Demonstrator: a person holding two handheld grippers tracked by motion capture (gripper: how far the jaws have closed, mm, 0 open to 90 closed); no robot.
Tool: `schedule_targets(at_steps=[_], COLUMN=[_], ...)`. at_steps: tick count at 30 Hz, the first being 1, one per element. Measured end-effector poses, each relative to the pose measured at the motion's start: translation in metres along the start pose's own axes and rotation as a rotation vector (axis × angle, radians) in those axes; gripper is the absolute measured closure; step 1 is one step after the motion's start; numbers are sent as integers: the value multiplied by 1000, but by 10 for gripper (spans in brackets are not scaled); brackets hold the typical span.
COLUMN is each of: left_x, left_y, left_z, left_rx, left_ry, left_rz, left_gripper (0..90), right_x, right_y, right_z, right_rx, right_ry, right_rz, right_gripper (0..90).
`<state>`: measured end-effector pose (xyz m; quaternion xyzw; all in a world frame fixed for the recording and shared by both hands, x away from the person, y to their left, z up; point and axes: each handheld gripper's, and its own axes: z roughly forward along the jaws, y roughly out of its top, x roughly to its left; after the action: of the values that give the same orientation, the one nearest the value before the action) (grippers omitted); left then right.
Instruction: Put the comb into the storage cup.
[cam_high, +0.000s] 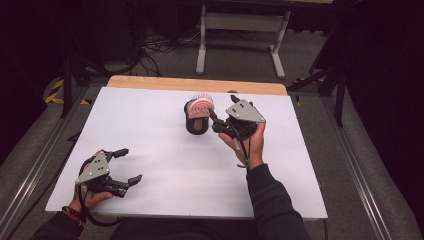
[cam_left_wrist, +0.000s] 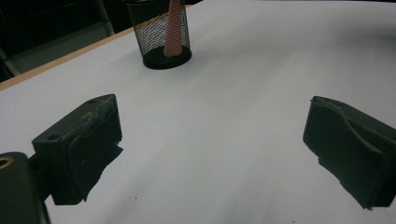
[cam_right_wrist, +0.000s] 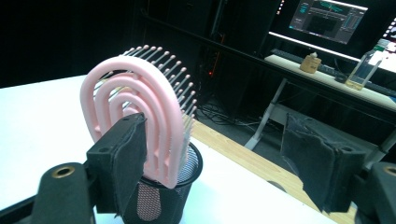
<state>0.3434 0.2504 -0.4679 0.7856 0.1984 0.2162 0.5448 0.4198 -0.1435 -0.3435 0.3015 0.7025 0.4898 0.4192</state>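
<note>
White covering spreads over the surface (cam_high: 165, 165), a bare wooden strip along its far edge and dark floor with cables beyond. Just above the centre of the high view a black mesh cup (cam_high: 196, 124) stands upright, holding a pink hairbrush (cam_high: 200, 106) handle-down, its head rising over the rim. The right gripper (cam_high: 216, 121) sits just right of the cup, jaws apart, gripping nothing; one jaw lies close against the brush head. At lower left the left gripper (cam_high: 127, 165) rests with jaws spread wide and empty.
</note>
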Motion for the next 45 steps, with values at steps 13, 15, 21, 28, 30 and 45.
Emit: schedule_targets(at_steps=[13, 15, 21, 28, 30, 45], left_x=[0, 0, 0, 0, -1, -1], left_y=[0, 0, 0, -1, 0, 0], left_z=[0, 0, 0, 0, 0, 0], left_rx=[2, -1, 0, 3, 7, 7], left_ry=[3, 4, 3, 1, 3, 4], left_rz=[1, 1, 0, -1, 13, 13], left_gripper=[51, 51, 51, 51, 51, 50], right_x=[-1, -2, -1, 1, 2, 1], right_y=[-3, -3, -6, -8, -10, -26], right_z=[-8, -9, -12, -14, -16, -31], right_rx=[5, 5, 5, 17, 25, 10], right_ry=[0, -4, -14, -9, 5, 17], right_rz=[-26, -28, -37, -66, -73, -77], right_gripper=[226, 223, 205, 184, 189, 160])
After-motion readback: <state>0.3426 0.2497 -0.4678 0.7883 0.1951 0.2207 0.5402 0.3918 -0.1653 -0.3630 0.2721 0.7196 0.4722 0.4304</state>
